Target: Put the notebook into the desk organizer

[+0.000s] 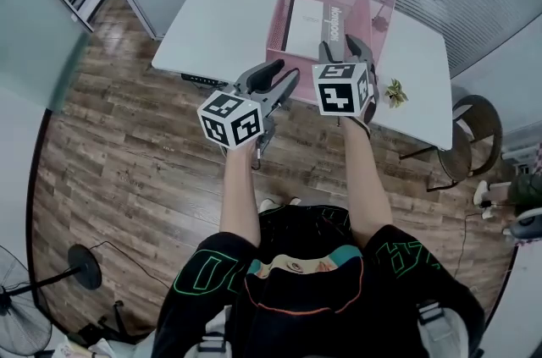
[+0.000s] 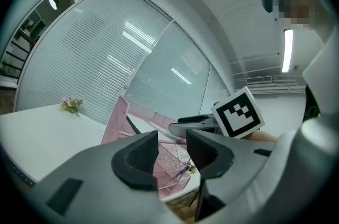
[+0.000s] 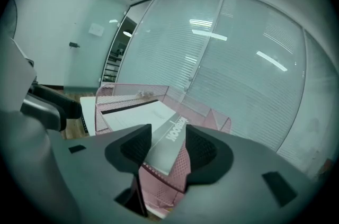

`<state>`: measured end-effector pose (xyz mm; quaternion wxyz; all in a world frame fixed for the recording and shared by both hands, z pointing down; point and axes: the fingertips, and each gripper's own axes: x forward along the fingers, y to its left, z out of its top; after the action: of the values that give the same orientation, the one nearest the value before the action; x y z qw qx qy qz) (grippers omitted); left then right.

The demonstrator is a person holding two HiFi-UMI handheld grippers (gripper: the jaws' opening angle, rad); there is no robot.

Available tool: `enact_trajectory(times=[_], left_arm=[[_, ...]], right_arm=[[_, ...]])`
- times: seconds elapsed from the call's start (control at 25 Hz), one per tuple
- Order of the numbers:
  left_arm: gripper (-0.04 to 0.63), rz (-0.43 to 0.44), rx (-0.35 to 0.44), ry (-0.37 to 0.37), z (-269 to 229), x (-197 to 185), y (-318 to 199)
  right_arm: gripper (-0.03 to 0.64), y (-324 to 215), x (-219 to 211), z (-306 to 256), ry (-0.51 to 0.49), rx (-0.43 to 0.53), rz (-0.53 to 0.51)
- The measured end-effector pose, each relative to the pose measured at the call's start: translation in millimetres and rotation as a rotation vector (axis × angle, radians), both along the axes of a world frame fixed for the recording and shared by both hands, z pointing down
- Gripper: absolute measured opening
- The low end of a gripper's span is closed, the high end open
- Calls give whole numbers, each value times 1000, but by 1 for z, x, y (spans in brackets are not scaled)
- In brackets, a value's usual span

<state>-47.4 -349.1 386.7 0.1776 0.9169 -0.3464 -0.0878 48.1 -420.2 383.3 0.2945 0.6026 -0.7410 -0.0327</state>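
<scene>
Pink mesh desk organizer (image 1: 273,39) holds the white rectangular notebook (image 1: 306,24); placement looks done. Your left gripper (image 1: 279,77) and right gripper (image 1: 345,52) gape empty; withdraw.

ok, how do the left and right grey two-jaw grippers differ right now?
Reach: the left gripper hangs back at the near edge of the pink mesh organizer; the right gripper is over it. Gap: nothing sits between the left gripper's jaws; the right gripper's jaws frame the grey spine of the white notebook, pads apparently clear of it. Shared: both stand open, same grey build.
</scene>
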Motion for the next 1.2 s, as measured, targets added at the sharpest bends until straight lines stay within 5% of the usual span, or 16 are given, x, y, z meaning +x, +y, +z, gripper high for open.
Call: enact_trajectory(times=[0.08, 0.24, 0.32, 0.56, 0.76, 1.2], left_arm=[[144, -13, 24, -9, -7, -2, 1], [-7, -62, 107, -26, -24, -4, 7], [-6, -87, 143, -59, -32, -3, 8], [-6, -215, 218, -166, -50, -4, 9], [-5, -344, 268, -243, -56, -5, 17], [-5, -501, 221, -292, -39, -11, 29]], right_arm=[[189, 4, 0, -9, -47, 50, -15], [34, 13, 4, -27, -148, 157, -48], [7, 19, 6, -36, -201, 190, -83], [3, 42, 3, -62, -350, 266, -235], [3, 65, 8, -64, -373, 288, -283], [3, 86, 26, -32, -422, 251, -279]])
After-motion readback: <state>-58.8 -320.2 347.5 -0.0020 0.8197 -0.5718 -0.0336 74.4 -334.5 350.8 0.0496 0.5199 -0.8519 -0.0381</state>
